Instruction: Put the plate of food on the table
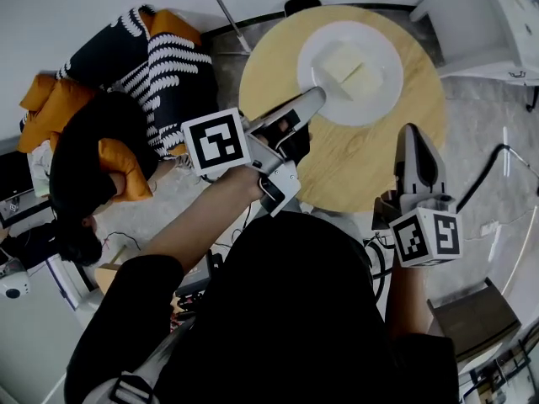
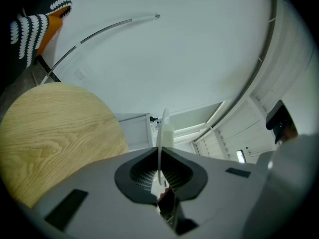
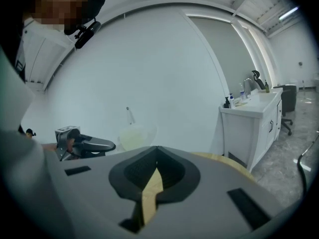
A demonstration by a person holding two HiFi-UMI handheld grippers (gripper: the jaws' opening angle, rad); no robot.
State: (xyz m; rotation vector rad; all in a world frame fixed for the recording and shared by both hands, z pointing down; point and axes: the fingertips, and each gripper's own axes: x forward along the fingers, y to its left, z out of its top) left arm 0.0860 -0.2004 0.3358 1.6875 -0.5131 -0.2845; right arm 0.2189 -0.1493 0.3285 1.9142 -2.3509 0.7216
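Note:
A white plate (image 1: pixel 373 108) with pale yellow food (image 1: pixel 354 72) is over the round wooden table (image 1: pixel 278 66). My left gripper (image 1: pixel 318 93) is shut on the plate's near-left rim. In the left gripper view the plate (image 2: pixel 161 133) stands edge-on between the jaws of the left gripper (image 2: pixel 159 151), with the food (image 2: pixel 168 133) on its right and the table (image 2: pixel 55 128) at the left. Whether the plate rests on the tabletop I cannot tell. My right gripper (image 1: pixel 410 129) hangs shut and empty at the table's near-right edge. In the right gripper view the right gripper (image 3: pixel 157 147) faces the plate (image 3: pixel 134 136).
Orange and black-and-white striped bags (image 1: pixel 160 57) lie on the floor left of the table. A white cabinet (image 1: pixel 497 15) stands at the upper right and a brown box (image 1: pixel 472 318) at the lower right. Cables cross the floor. A white counter (image 3: pixel 249 128) carries bottles.

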